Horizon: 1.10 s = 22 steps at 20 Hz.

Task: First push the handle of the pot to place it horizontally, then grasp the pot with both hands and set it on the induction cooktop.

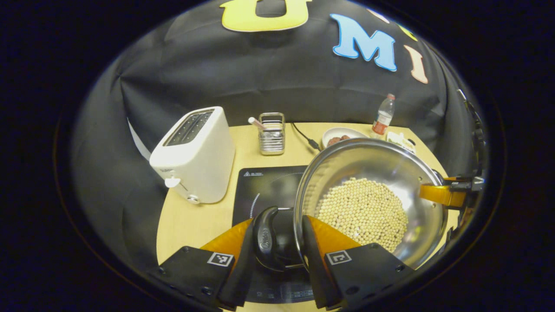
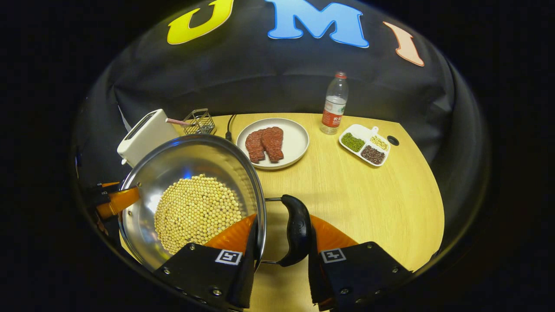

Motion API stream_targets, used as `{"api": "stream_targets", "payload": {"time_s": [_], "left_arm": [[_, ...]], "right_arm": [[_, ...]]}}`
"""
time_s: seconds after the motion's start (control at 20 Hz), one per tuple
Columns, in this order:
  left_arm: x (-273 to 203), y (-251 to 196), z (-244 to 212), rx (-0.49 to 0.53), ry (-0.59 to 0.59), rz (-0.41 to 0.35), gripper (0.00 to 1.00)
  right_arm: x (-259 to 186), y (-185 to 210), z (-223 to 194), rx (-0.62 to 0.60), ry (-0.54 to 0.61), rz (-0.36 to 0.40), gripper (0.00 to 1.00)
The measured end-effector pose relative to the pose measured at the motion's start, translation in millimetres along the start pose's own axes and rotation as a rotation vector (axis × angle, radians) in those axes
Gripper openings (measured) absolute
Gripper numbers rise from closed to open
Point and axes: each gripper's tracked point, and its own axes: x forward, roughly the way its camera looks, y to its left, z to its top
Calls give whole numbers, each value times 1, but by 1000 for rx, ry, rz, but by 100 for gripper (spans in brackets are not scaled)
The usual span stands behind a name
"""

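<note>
A steel pot holding pale round beans hangs between both grippers, partly over the black induction cooktop. My left gripper is shut on the pot's black side handle, with one finger inside the rim and one outside the handle. The right gripper holds the far rim. In the right gripper view, my right gripper is shut on the other black handle of the pot, again with one finger inside the rim. The left gripper shows at the pot's far side.
A white toaster stands left of the cooktop, and a wire holder behind it. A plate with meat, a water bottle and a small divided dish of beans sit on the wooden table.
</note>
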Motion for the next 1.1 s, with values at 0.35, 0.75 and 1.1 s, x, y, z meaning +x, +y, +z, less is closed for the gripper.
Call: {"api": "stream_targets", "payload": {"time_s": [0.35, 0.75, 1.1], "left_arm": [[17, 41, 2, -25, 4, 8, 63], [37, 80, 9, -35, 7, 6, 60], [53, 100, 6, -34, 17, 0, 63]], "right_arm": [[19, 34, 10, -8, 3, 8, 51], [38, 66, 20, -13, -4, 10, 51], [51, 80, 19, -5, 12, 5, 51]]}}
